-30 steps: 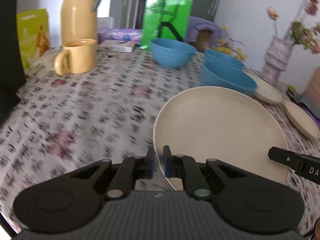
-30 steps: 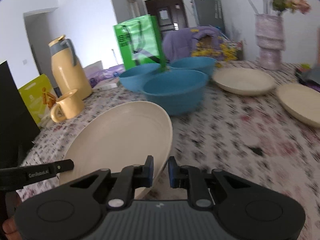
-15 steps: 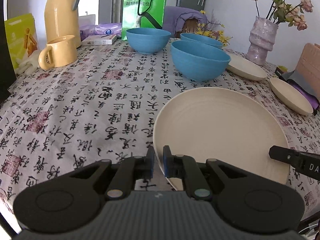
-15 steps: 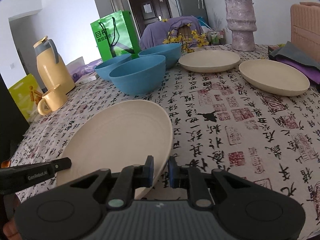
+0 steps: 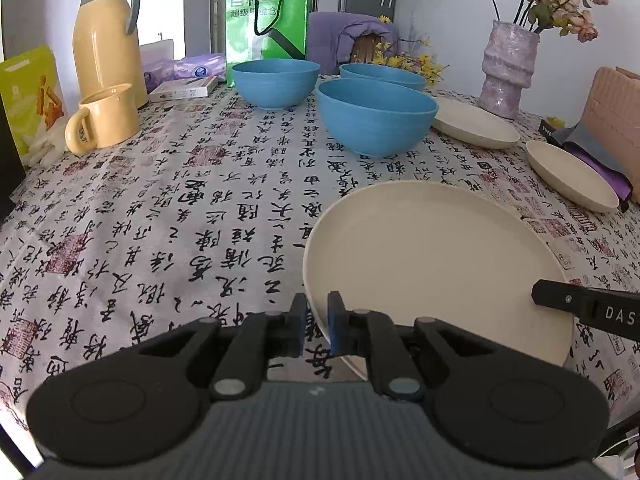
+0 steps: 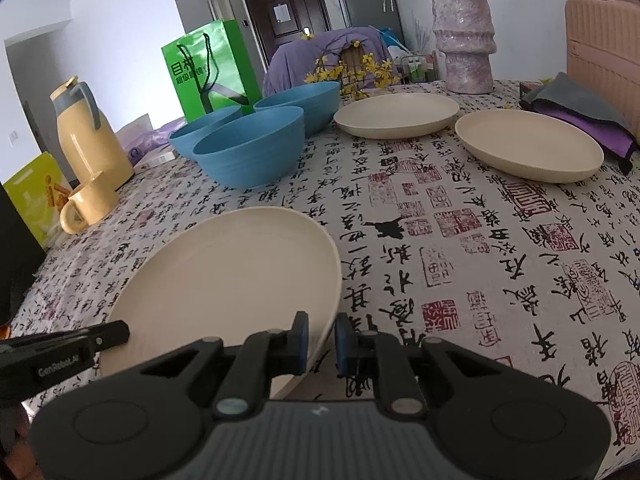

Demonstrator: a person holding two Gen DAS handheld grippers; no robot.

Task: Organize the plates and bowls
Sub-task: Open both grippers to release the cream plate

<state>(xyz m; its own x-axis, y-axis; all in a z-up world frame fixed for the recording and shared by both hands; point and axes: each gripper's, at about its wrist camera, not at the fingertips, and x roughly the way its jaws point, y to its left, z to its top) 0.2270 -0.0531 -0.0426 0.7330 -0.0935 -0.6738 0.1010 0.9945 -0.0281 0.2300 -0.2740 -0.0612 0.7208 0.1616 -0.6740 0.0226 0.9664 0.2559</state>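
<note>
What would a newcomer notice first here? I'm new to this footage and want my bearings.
A cream plate fills the foreground, gripped on opposite rims by the left gripper and the right gripper. Behind it stand three blue bowls on a tablecloth printed with black calligraphy. Two more plates lie to the right, near a vase.

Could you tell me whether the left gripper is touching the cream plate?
Touching. The left wrist view shows the left gripper with its fingers closed on the near rim of the cream plate.
</note>
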